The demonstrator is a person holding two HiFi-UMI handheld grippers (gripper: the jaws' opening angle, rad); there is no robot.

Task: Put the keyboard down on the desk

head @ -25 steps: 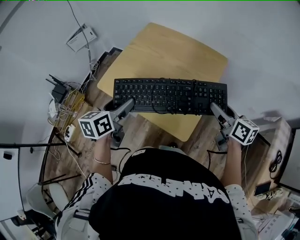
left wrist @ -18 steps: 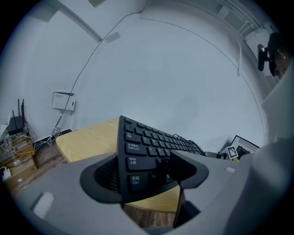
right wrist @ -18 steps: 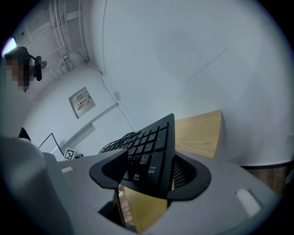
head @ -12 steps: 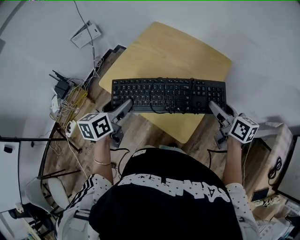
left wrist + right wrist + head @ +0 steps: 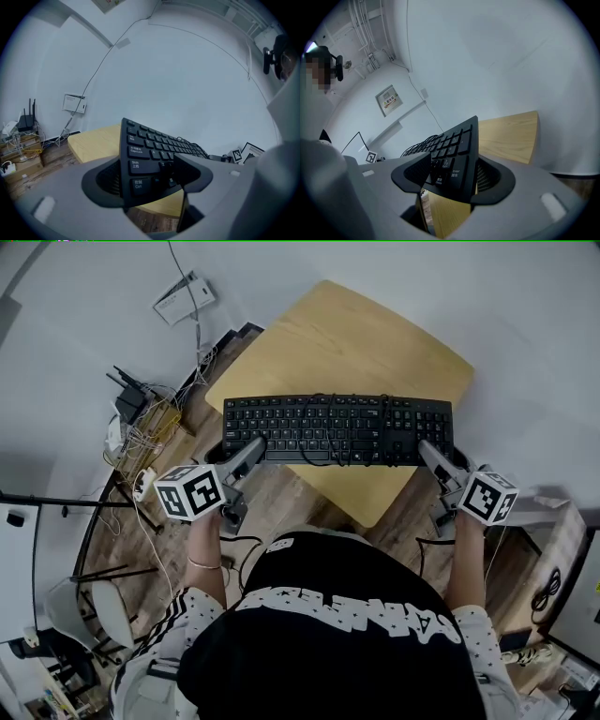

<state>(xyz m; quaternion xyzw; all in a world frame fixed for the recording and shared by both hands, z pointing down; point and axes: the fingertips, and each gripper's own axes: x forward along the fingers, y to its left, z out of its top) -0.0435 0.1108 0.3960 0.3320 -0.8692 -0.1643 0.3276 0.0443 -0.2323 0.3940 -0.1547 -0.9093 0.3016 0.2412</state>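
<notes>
A black keyboard (image 5: 337, 429) is held level over a small light-wood desk (image 5: 356, 343), its coiled cable (image 5: 325, 461) lying across the keys. My left gripper (image 5: 251, 451) is shut on its left end, with the pads clamped over the corner keys (image 5: 140, 161). My right gripper (image 5: 427, 454) is shut on the right end, by the number pad (image 5: 457, 150). In both gripper views the desk top (image 5: 93, 140) (image 5: 511, 133) shows beneath and beyond the keyboard. I cannot tell whether the keyboard touches the desk.
A router (image 5: 131, 399) and a tangle of cables (image 5: 141, 442) lie on the wooden floor left of the desk. A white box (image 5: 183, 298) hangs on the wall behind. A chair (image 5: 89, 615) stands at the lower left. Grey wall closes off the desk's far side.
The keyboard and both grippers have edged slightly forward over the desk. The head view has drifted a little. Both grips are unchanged.
</notes>
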